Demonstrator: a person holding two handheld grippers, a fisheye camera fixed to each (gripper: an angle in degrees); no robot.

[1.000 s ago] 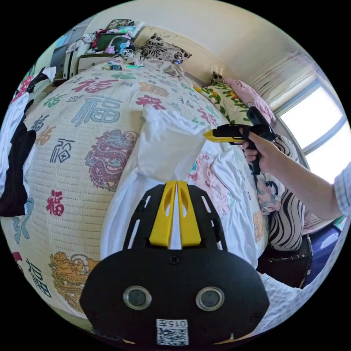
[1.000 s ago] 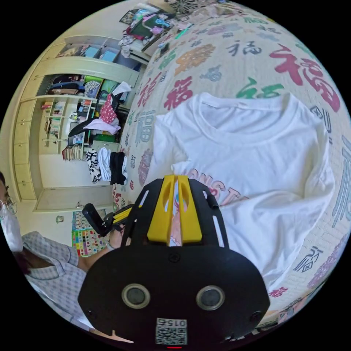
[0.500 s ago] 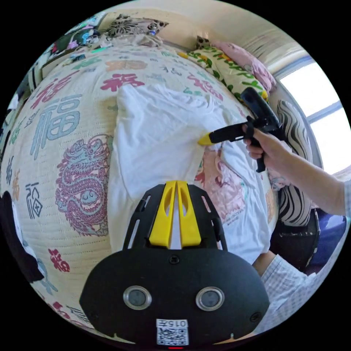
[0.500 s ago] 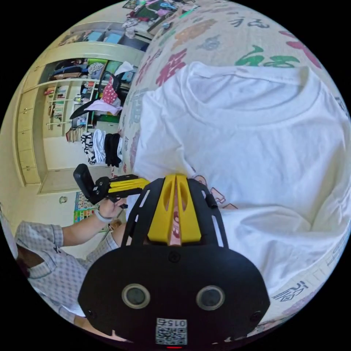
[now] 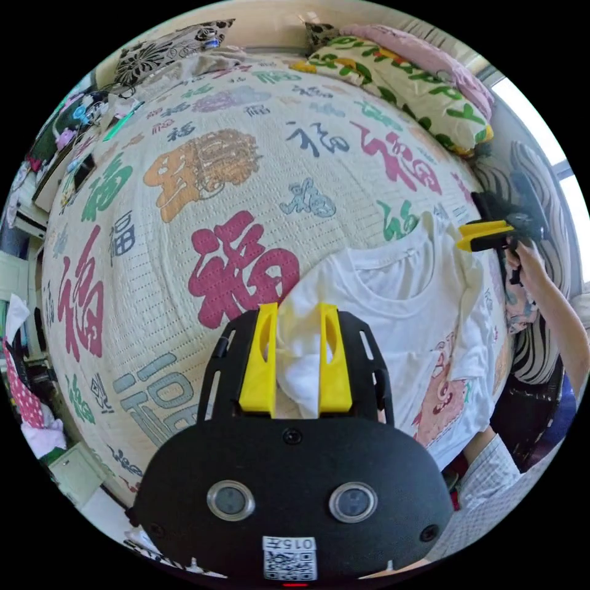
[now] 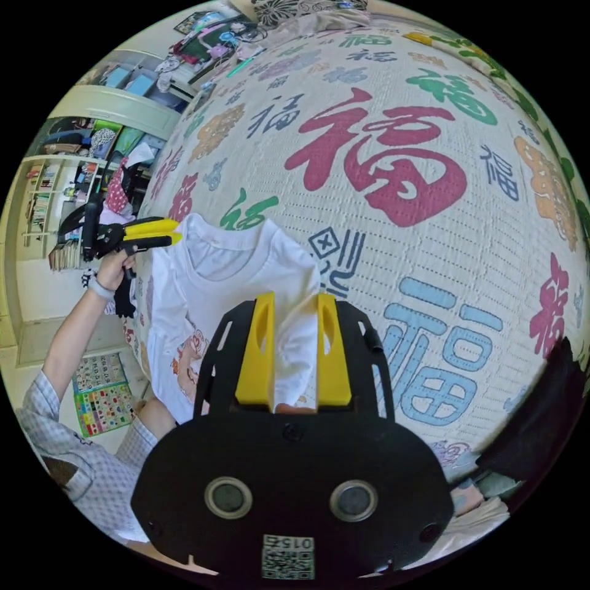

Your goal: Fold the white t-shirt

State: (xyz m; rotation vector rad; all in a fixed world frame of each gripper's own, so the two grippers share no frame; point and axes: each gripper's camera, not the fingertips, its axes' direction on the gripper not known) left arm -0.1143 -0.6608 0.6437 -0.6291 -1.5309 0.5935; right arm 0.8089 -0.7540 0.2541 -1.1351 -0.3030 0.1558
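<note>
White t-shirt [image 5: 405, 319] lies on our bed's printed quilt [image 5: 203, 184]. Both our left tongs [image 5: 297, 356] and right tongs [image 6: 294, 353] stand parted, shirt cloth bunched between. Our right gripper view adds shelves [image 6: 43, 203]; our left, pillows [image 5: 399, 74].

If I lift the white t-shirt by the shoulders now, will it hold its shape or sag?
Likely sag: the white t-shirt is bunched in soft wrinkles between the open jaws of the left claw, so it looks floppy. It probably weighs little, being thin cloth. On the quilted bedspread it may drag and crease rather than slide cleanly.
</note>
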